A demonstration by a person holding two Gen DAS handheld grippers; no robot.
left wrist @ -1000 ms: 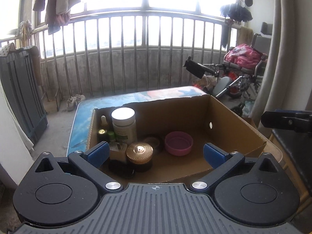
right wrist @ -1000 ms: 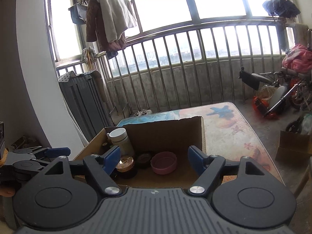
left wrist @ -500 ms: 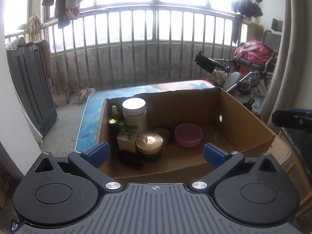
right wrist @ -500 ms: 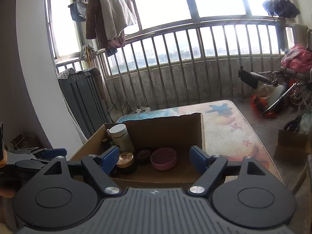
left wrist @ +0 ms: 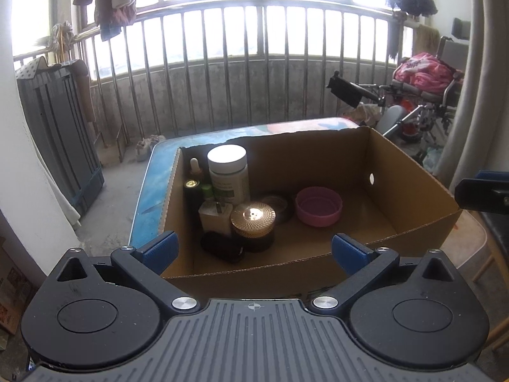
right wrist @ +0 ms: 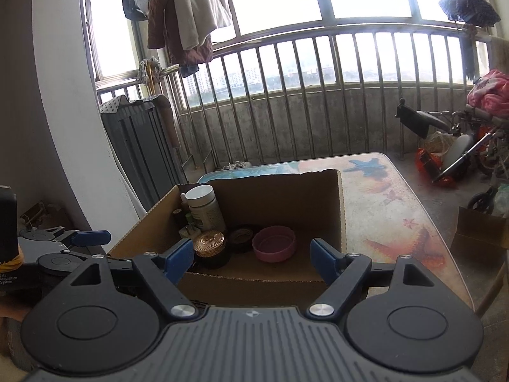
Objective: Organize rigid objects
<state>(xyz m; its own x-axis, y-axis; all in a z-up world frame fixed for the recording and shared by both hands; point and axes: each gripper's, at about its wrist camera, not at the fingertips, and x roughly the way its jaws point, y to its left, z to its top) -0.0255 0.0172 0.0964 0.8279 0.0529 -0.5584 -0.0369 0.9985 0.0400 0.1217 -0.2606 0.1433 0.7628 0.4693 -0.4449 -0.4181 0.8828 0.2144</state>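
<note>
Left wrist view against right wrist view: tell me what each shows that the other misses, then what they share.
Only the left view shows the dark oblong case lying at the box's near left and the hole in the box's right wall. Only the right view shows the butterfly print on the table right of the box. Both show the cardboard box, white-lidded bottle, gold-lidded jar and pink lid.

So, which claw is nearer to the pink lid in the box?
Hard to tell. Both the left claw and right claw hover open at the box's near edge, short of the pink lid.
</note>
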